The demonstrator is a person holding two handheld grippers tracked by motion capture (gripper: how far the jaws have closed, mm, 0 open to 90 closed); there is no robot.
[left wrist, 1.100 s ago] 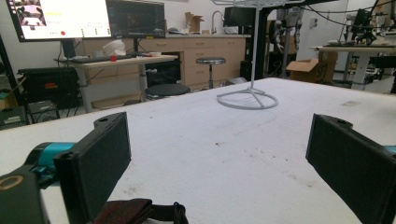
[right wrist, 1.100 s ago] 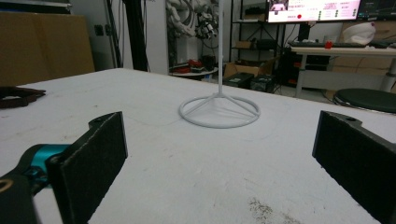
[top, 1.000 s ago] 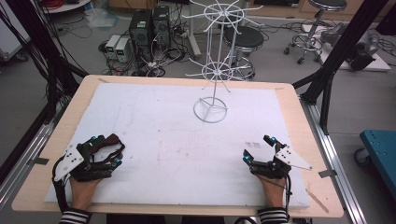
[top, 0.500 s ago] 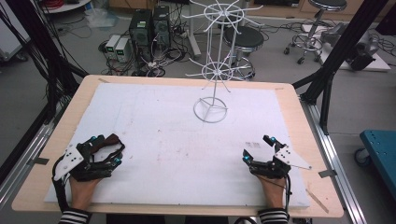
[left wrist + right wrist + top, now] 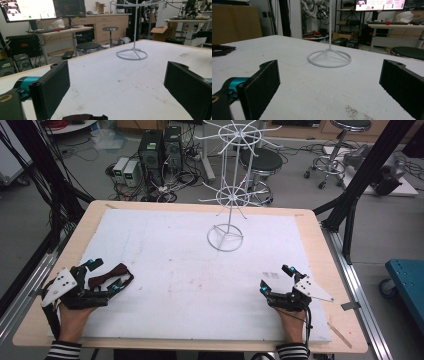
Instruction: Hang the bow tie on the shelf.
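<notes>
A dark brown strap (image 5: 111, 274) lies curled on the white board (image 5: 170, 245) at the front left. My left gripper (image 5: 104, 275) rests on the board, open, with its jaws on either side of the strap. In the left gripper view the strap's edge (image 5: 85, 117) peeks in at the bottom, below the open left gripper (image 5: 115, 75). My right gripper (image 5: 274, 279) rests at the front right, open, with nothing between its jaws. A white wire rack (image 5: 226, 238) stands at the back middle, and its ring base (image 5: 329, 59) lies straight ahead of the right gripper (image 5: 329, 75).
The board covers a wooden table (image 5: 310, 235) with black frame posts (image 5: 350, 195) at both sides. Computers (image 5: 157, 150) and stools (image 5: 260, 162) stand on the floor behind. A blue cart (image 5: 407, 280) is at the right. A small grey mark (image 5: 270, 275) sits beside the right gripper.
</notes>
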